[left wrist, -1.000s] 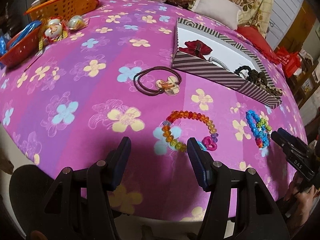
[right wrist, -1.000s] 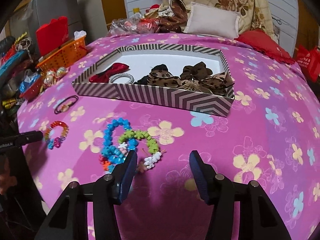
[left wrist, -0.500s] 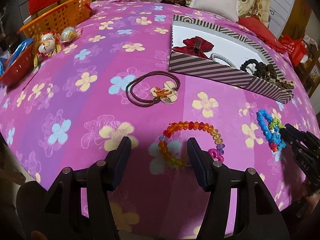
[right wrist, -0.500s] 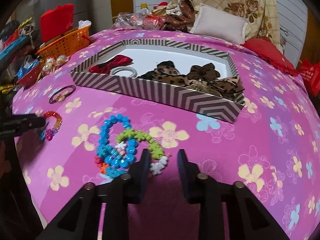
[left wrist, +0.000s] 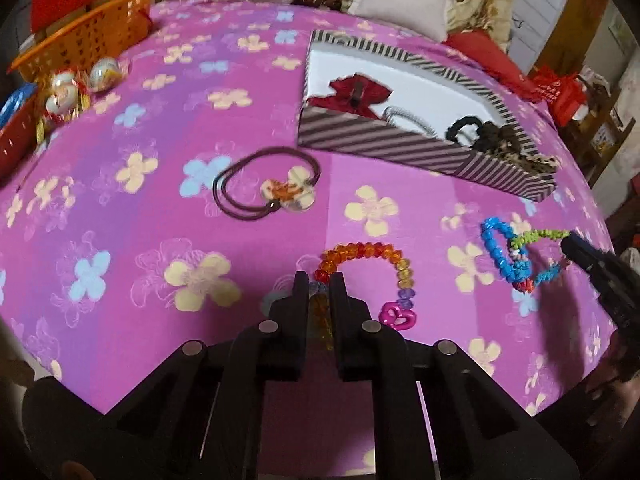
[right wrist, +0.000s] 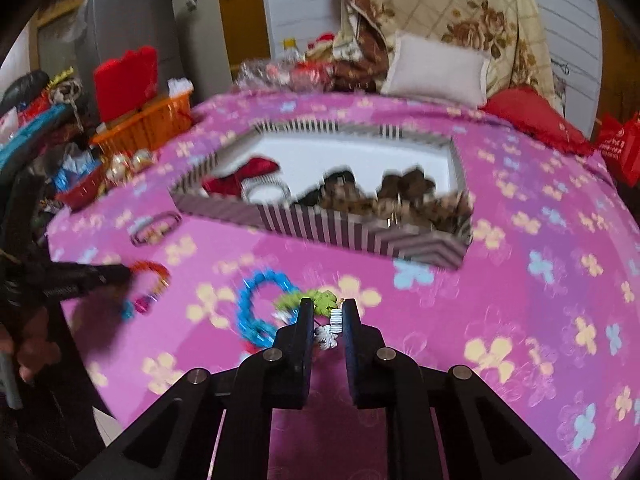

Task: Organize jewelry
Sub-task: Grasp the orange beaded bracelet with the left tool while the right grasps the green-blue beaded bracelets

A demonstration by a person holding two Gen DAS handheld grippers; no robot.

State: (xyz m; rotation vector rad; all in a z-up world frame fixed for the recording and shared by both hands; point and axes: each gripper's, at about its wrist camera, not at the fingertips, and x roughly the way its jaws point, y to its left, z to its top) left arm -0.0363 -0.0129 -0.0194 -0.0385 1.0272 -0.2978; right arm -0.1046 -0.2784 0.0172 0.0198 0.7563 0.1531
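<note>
My left gripper is shut on the orange-red beaded bracelet with a pink heart charm, at the near edge of the pink flowered tablecloth. My right gripper is shut on the green-and-white beaded bracelet, which tangles with a blue beaded one; it also shows in the left wrist view. A brown hair tie with a charm lies before the striped box, which holds a red bow and leopard hair ties.
An orange basket, a red basket and wrapped trinkets stand at the table's far left. Pillows and bedding lie behind the table. A red bag sits at the right.
Both grippers have closed: the left onto the orange-red bracelet, the right onto the green-and-white bracelet. The green-and-white bracelet is pulled taut and lifted slightly.
</note>
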